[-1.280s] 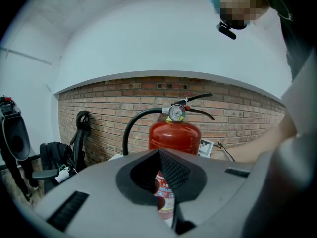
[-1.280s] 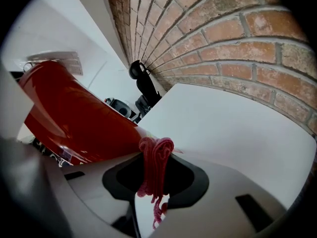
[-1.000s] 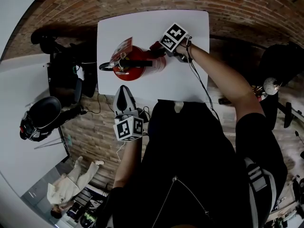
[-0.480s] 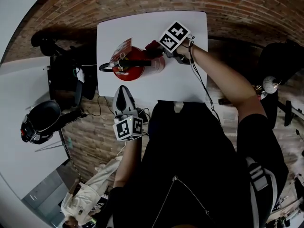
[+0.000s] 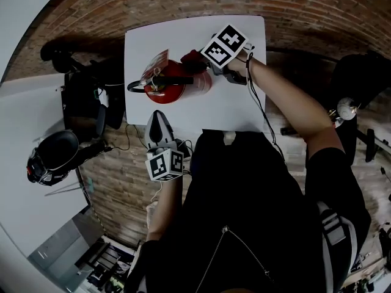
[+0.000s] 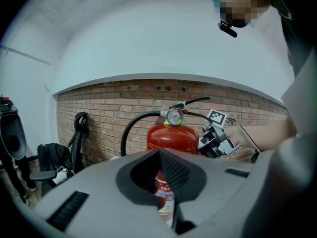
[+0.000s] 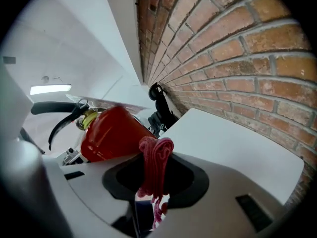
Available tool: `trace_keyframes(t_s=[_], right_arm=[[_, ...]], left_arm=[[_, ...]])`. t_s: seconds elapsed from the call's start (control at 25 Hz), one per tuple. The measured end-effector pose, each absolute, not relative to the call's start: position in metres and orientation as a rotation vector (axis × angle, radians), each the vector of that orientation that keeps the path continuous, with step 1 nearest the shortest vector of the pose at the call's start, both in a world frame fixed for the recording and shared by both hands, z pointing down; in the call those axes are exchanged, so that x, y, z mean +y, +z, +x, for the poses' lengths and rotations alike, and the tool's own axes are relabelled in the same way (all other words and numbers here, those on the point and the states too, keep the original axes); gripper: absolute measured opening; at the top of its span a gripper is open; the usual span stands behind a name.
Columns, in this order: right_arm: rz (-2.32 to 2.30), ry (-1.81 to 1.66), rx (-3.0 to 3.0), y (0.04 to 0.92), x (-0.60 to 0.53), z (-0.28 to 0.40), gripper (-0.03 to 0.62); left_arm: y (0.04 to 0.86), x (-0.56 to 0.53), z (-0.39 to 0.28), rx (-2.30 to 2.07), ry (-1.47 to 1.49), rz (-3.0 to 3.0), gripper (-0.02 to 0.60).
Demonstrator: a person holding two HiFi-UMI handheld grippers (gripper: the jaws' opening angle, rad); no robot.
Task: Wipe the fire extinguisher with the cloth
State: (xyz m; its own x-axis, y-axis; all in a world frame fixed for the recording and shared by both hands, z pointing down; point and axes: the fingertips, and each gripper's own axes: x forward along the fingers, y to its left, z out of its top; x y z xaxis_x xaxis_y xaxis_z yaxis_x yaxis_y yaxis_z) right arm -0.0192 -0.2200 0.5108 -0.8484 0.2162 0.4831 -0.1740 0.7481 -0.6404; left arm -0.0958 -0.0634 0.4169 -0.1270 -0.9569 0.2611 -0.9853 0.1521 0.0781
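A red fire extinguisher (image 5: 180,84) with a black hose and a pressure gauge (image 6: 174,116) stands upright on a white table (image 5: 238,102). My right gripper (image 5: 204,61) is at its far right side, shut on a bunched red cloth (image 5: 190,57) that rests against the cylinder. In the right gripper view the cloth (image 7: 156,162) hangs from the jaws right beside the extinguisher (image 7: 111,133). My left gripper (image 5: 159,115) hovers at the table's near edge, apart from the extinguisher (image 6: 173,138) and pointing at it, its jaws together and holding nothing.
The table stands against a brick wall (image 6: 109,108). A black chair with bags (image 5: 85,96) is to the table's left, and a dark helmet (image 5: 52,154) lies nearer on that side. More dark gear (image 5: 360,78) stands to the right.
My right gripper has slid the cloth a little further along the extinguisher's far side. The left gripper has stayed put. A person at the lower left has left the view.
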Motion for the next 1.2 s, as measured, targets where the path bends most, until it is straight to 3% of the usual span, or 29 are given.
trace_keyframes(t_s=[0.52,1.2], right_arm=[[-0.101,1.009,-2.529,0.434,-0.216,-0.011,0.120],[-0.170,1.264,-2.638,0.398,-0.228,0.013,0.120]], left_arm=[[0.415,-0.065,-0.092,-2.181,0.159,1.894,0.008],[0.411,-0.073,-0.089,-2.204,0.152,1.907,0.008]])
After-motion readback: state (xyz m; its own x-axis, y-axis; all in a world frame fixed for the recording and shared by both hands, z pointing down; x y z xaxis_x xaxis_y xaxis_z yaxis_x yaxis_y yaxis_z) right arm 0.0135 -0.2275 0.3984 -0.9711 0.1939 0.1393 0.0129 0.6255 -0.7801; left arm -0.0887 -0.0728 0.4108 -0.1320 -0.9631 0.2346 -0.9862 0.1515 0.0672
